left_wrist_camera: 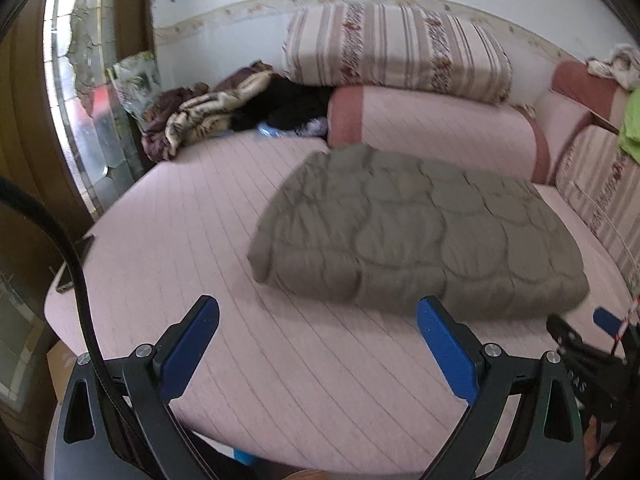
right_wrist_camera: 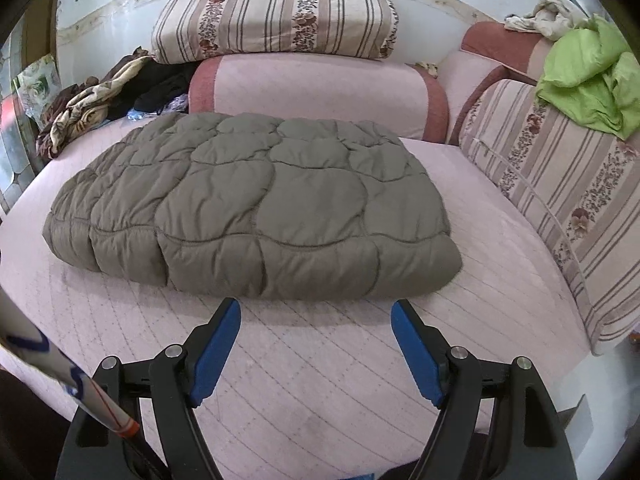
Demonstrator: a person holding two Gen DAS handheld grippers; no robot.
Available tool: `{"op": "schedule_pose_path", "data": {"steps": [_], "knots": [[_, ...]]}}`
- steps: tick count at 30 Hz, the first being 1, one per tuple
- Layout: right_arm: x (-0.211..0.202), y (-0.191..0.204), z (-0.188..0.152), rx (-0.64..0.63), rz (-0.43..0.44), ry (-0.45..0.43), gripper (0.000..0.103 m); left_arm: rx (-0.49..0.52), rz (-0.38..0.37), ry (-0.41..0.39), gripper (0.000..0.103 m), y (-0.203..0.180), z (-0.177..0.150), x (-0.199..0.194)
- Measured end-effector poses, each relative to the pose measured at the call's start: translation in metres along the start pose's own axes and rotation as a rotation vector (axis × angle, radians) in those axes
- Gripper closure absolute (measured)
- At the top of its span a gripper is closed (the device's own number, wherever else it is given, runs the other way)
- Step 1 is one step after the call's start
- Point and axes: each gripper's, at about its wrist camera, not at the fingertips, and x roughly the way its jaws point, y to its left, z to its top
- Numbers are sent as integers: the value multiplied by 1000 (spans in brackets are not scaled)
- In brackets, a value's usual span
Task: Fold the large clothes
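**Folded quilted garment on the bed, both grippers empty**

We found the bed (right_wrist_camera: 320, 380), covered in a pale pink quilted sheet, filling most of both views. Against the wall behind it lay a pink bolster (right_wrist_camera: 316, 92) with a striped floral cushion (right_wrist_camera: 276, 16) on top, and a second striped cushion (right_wrist_camera: 568, 200) ran along the right side. A heap of loose clothes (left_wrist_camera: 224, 108) sat in the far left corner, and a green cloth (right_wrist_camera: 588, 88) lay crumpled on the right-hand cushion.

The task's item, an olive quilted garment (right_wrist_camera: 256, 204), lay near the middle of the bed as a thick, roughly rectangular bundle. Its near edge was rounded and doubled, which we judged to be a fold line. We could see no sleeve or loose flap.

The right gripper (right_wrist_camera: 316, 344) stood just short of that near edge, jaws wide apart and holding nothing. The left gripper (left_wrist_camera: 318, 344) was likewise spread and empty, over bare sheet to the left of the bundle's near corner; that view was blurred.

In our judgement, folding was well advanced, between grasps. Any further fold would call for both grippers to close on one end of the bundle and carry it across evenly, as the padded layers looked liable to spring open.
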Motion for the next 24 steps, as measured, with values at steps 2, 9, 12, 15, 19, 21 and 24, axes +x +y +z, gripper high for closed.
{"op": "schedule_pose_path", "data": {"steps": [2, 9, 12, 15, 19, 21, 24], "knots": [[-1, -5, -2, 10, -9, 8, 21, 3, -12, 24, 4, -5, -7, 0], [0, -11, -8, 27, -21, 32, 21, 27, -27, 71, 4, -18, -19, 2], [-1, -9, -9, 17, -19, 38, 21, 36, -25, 84, 4, -21, -21, 2], [-3, -5, -10, 0, -18, 38, 21, 35, -22, 89, 4, -21, -23, 1], [-4, 1, -12, -22, -27, 36, 20, 32, -24, 92, 4, -20, -25, -1], [-4, 4, -13, -35, -29, 38, 19, 34, -23, 92, 4, -19, -25, 0], [-4, 8, -15, -46, -25, 46, 19, 35, -22, 95, 4, -19, -26, 0]]}}
